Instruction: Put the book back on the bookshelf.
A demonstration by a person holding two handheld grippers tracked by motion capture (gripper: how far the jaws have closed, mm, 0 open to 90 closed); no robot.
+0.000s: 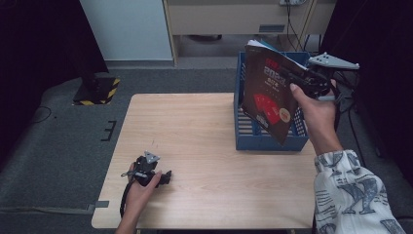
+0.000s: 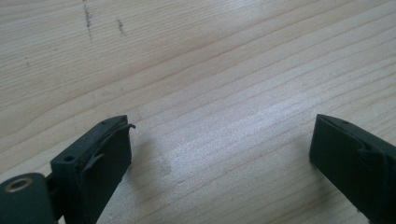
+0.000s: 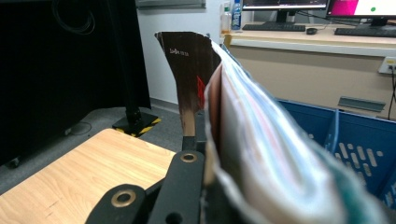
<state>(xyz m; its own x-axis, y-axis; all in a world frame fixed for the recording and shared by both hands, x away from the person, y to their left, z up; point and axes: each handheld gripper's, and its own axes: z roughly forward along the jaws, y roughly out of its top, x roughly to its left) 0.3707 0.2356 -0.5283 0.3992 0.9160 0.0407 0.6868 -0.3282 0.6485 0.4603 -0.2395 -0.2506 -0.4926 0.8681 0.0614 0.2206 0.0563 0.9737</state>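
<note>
High view shows the right gripper (image 1: 298, 80) clamped on the magazine (image 1: 267, 95), held tilted above the blue crate (image 1: 243, 131) with its long axis slanting down into it, while the left gripper (image 1: 163, 178), jaws wide and empty, rests well apart on the table (image 1: 195, 126).

The magazine (image 1: 268, 95) has a dark brown cover with red shapes and pale lettering, its page edges a pastel mix. Behind it stands a blue slotted crate (image 1: 272, 141). The counter (image 1: 195, 131) is pale wood grain. The sleeve (image 1: 350, 195) is white with grey-blue lettering. Both hand-held grippers are black.
</note>
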